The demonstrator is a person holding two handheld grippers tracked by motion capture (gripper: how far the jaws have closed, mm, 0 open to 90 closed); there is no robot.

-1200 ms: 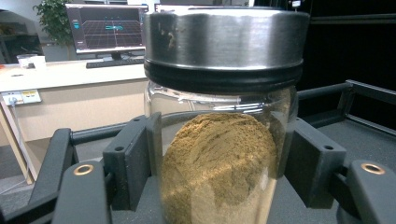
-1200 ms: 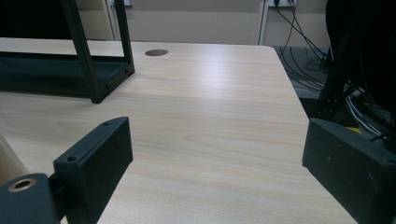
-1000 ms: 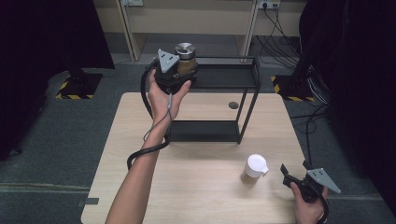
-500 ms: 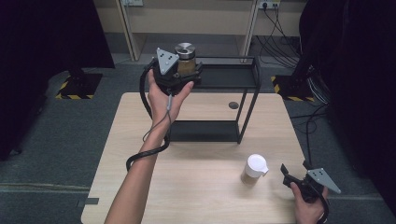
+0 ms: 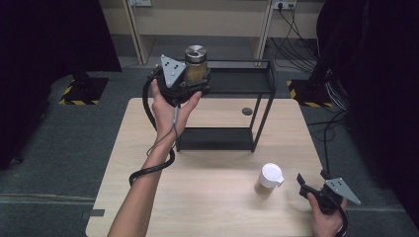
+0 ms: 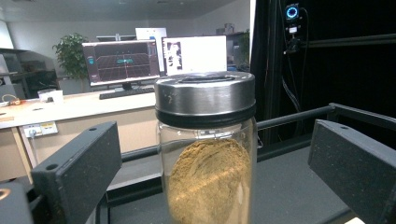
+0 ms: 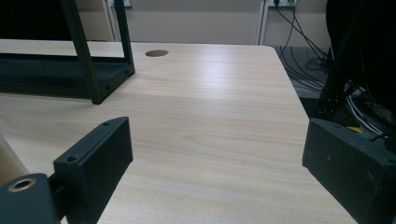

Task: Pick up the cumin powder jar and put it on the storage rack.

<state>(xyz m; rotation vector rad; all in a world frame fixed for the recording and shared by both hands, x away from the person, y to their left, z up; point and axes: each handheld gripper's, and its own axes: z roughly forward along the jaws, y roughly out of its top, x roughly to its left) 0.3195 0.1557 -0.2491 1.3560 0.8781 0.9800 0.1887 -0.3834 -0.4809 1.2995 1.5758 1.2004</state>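
- Left tongs (image 6: 210, 186), jaws just opened wide, straddle the steel-lidded spice jar (image 6: 208, 154) apparently standing on the black rack's (image 5: 237, 81) top shelf, eleven o'clock on the tabletop (image 5: 217, 197).
- Withdraw straight back, without nudging the glass.
- Right tongs (image 7: 215, 172) rest open and empty at five o'clock.

Left claw (image 6: 205, 186) jaws just opened — off the spice jar (image 6: 207, 154) (jar between them, on the shelf (image 5: 237, 81)), eased back slightly

No readable text, labels, brands, numbers, signs
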